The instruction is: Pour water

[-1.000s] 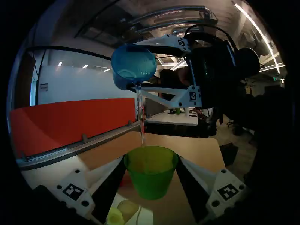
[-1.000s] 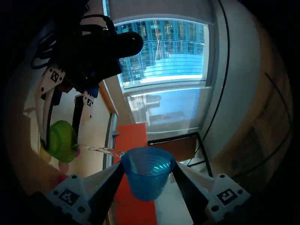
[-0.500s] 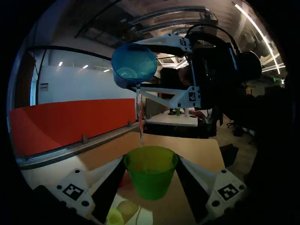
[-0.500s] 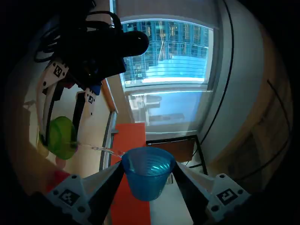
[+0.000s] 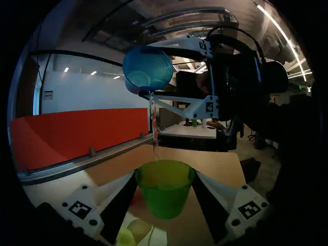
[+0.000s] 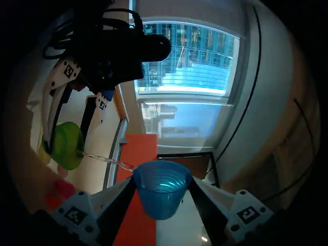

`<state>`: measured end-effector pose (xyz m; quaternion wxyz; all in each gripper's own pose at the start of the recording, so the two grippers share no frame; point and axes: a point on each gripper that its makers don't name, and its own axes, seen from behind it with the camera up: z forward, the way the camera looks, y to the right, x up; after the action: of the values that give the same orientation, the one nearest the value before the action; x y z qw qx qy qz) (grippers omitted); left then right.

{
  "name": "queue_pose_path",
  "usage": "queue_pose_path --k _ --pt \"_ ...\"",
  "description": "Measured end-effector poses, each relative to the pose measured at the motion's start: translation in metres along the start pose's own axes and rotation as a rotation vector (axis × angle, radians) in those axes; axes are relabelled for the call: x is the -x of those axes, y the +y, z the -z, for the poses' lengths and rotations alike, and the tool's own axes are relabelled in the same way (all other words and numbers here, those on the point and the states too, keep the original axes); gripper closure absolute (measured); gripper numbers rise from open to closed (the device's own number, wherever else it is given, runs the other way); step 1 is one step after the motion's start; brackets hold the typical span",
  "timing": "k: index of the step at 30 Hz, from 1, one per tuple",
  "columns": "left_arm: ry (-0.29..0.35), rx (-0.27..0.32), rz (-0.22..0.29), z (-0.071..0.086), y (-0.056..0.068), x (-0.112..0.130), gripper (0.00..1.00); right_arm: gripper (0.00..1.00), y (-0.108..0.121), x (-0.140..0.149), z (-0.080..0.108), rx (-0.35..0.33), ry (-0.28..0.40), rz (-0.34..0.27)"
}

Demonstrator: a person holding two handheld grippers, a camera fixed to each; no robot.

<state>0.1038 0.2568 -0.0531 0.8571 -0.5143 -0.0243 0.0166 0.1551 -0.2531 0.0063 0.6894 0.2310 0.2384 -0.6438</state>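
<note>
In the left gripper view my left gripper (image 5: 165, 192) is shut on an upright green cup (image 5: 165, 187), held above the wooden table (image 5: 213, 164). Above it the right gripper (image 5: 156, 74) is shut on a blue cup (image 5: 147, 69) tipped on its side, mouth facing me. A thin stream of water (image 5: 153, 123) falls from its lip into the green cup. In the right gripper view my right gripper (image 6: 162, 192) holds the blue cup (image 6: 161, 189). The stream (image 6: 107, 160) runs left to the green cup (image 6: 65, 144) held by the left gripper (image 6: 67, 135).
An orange divider panel (image 5: 78, 131) on a metal rail runs along the table's far side. Pale cups (image 5: 133, 231) stand on the table below the green cup. Desks and a chair lie beyond the table edge. A large window (image 6: 184, 82) shows in the right gripper view.
The blue cup has tipped a little further and risen slightly. Water keeps streaming into the green cup, which has stayed in place.
</note>
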Motion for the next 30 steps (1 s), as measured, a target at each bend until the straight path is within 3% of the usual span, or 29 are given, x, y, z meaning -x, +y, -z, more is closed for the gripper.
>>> queue_pose_path --k 21,30 --pt "0.009 -0.001 0.002 -0.001 0.000 -0.001 0.12 0.09 -0.002 -0.011 0.000 0.008 0.007 0.137" --pt "0.014 -0.004 0.008 0.000 -0.002 -0.003 0.12 0.09 -0.003 -0.017 0.001 0.011 0.014 0.158"
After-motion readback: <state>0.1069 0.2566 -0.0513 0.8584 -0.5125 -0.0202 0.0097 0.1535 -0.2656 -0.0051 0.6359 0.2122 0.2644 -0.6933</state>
